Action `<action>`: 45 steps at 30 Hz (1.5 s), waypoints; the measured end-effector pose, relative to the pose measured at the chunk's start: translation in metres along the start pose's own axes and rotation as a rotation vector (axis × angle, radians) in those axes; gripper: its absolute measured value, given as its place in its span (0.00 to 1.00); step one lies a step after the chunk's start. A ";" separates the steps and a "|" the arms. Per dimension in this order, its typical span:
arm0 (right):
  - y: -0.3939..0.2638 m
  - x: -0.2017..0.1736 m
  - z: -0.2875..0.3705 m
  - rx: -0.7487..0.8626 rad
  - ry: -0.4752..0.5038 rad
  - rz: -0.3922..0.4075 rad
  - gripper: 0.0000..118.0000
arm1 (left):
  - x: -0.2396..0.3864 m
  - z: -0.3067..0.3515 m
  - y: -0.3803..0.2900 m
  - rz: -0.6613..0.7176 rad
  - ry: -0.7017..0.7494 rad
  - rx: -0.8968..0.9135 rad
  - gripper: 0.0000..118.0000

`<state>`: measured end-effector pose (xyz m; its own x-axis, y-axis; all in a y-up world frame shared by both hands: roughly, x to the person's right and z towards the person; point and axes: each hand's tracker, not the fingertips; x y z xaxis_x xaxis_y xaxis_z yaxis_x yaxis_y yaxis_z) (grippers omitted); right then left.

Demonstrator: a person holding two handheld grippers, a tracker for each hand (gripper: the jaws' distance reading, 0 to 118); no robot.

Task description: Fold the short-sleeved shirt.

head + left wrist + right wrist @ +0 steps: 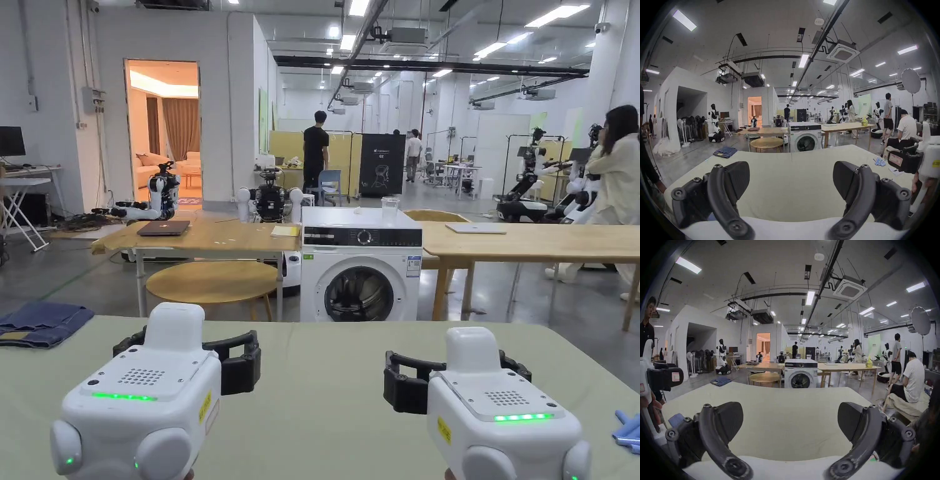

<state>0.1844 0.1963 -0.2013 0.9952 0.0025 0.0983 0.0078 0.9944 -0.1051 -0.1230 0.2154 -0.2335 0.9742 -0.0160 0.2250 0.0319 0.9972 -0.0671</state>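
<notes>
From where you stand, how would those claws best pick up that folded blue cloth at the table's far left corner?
Probably with the left gripper, whose jaws stand open, reaching forward and left to the folded denim garment. Pinch its near right edge, which faces the gripper: the stacked layers lie flat there, so one jaw could slide underneath.

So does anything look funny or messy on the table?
Not messy, but no short-sleeved shirt lies in front of the open left gripper and right gripper. The green table holds folded blue cloth at its far left corner.
</notes>
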 end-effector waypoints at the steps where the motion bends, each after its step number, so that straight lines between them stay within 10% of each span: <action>1: 0.000 0.001 0.000 -0.008 0.010 -0.004 0.98 | 0.000 0.000 0.000 0.001 0.001 0.005 0.89; 10: 0.013 0.003 -0.004 -0.094 -0.067 -0.155 0.98 | -0.003 0.004 0.002 0.011 -0.008 0.007 0.89; 33: 0.025 -0.014 0.008 -0.132 -0.167 -0.147 0.98 | -0.009 0.012 0.001 0.049 0.000 0.012 0.89; 45: 0.023 -0.005 0.009 -0.105 -0.062 -0.210 0.98 | -0.005 0.013 0.001 0.042 -0.006 0.011 0.89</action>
<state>0.1790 0.2199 -0.1953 0.9626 -0.1938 0.1892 0.2277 0.9573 -0.1779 -0.1308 0.2172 -0.2223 0.9733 0.0267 0.2280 -0.0120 0.9978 -0.0657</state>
